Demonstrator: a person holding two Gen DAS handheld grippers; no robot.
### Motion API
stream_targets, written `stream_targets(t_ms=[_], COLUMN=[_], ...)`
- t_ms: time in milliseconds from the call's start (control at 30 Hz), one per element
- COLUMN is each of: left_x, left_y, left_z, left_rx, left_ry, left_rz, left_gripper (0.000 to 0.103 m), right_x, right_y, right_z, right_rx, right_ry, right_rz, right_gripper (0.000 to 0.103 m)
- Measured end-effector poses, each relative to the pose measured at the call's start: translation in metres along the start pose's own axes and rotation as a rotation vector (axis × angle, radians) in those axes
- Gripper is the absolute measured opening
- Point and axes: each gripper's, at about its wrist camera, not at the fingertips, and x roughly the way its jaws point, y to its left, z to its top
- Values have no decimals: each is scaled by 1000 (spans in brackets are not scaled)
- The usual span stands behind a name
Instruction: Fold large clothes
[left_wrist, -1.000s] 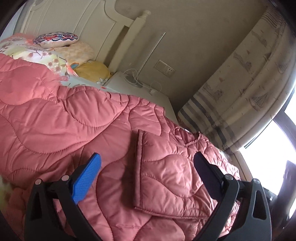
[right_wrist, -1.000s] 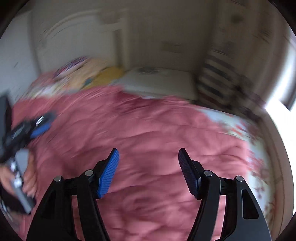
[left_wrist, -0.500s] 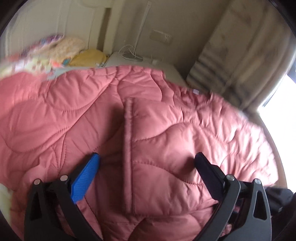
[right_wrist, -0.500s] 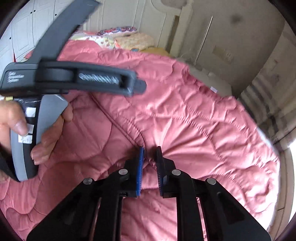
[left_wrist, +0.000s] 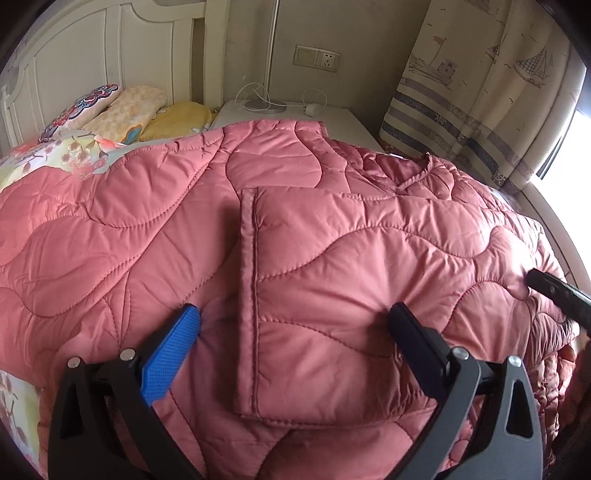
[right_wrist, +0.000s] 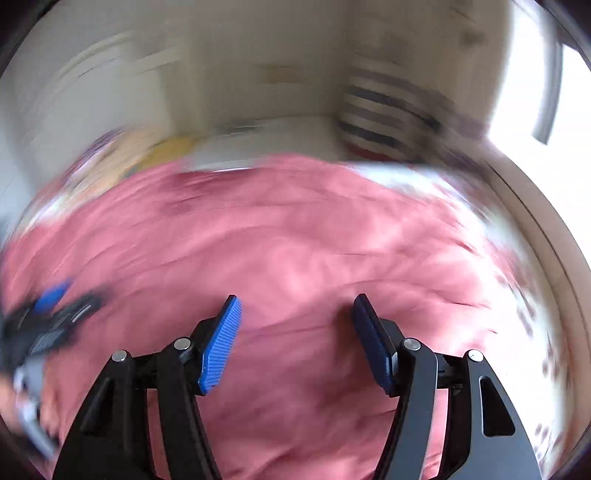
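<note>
A large pink quilted jacket (left_wrist: 155, 236) lies spread over the bed, and a sleeve (left_wrist: 332, 306) is folded across its body with a straight hemmed edge. My left gripper (left_wrist: 291, 325) hovers open just above that folded sleeve, pads apart and nothing pinched. In the blurred right wrist view, the jacket (right_wrist: 295, 240) fills the lower half. My right gripper (right_wrist: 295, 325) is above it with its jaws opening and nothing between them. The left gripper (right_wrist: 48, 317) shows as a dark smear at that view's left edge. A black tip of the right gripper (left_wrist: 557, 295) pokes in from the right.
Pillows (left_wrist: 122, 107) and a floral sheet (left_wrist: 66, 155) lie by the white headboard (left_wrist: 92, 59). A white bedside table (left_wrist: 295, 114) holds a lamp base and cables. A striped curtain (left_wrist: 480, 92) and bright window stand at the right.
The right gripper shut on a jacket fold beside the left tool half a second ago, then let go, opened and swung away to the right. The left view has steadied over the folded sleeve.
</note>
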Motion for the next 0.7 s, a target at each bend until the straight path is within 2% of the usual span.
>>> stream_targets(t_ms=[67, 100, 133, 200, 233, 267, 333, 367, 433, 533, 600, 667, 700], left_x=[-1, -1, -1, -1, -1, -1, -1, -2, -4, -6, -8, -12, -15], left_y=[-1, -2, -2, -1, -1, 0, 1, 2, 5, 10, 12, 18, 21], left_z=[0, 0, 0, 0, 0, 0, 0, 0, -1, -1, -1, -2, -3], left_rx=[-1, -1, -2, -2, -2, -4, -10, -17, -30, -49, -61, -85, -100], left_ry=[0, 0, -1, -1, -1, -2, -5, -9, -16, -29, -36, -58, -75], left_rz=[0, -2, -3, -3, -4, -6, -14, -25, -43, -73, -89, -125, -142], left_gripper=[101, 101, 101, 101, 101, 101, 101, 101, 101, 101, 101, 101, 101], right_x=[6, 2, -4, -20, -21, -19, -5, -1, -15, -43, -46, -30, -12], right_y=[-13, -11, -10, -13, -14, -17, -15, -8, 13, 51, 73, 86, 85], right_z=[2, 3, 5, 11, 15, 16, 13, 7, -4, -24, -34, -41, -45], right_rx=[48, 27, 14, 23, 37, 50, 35, 8, -75, -203, -284, -324, -305], right_ry=[44, 57, 47, -19, -43, -54, 20, 65, -5, -125, -157, -109, -47], right_rz=[34, 43, 58, 88, 63, 18, -57, -87, -117, -64, -40, -45, -49], right_gripper=[62, 62, 63, 73, 81, 83, 83, 83, 83, 85, 88, 88, 88])
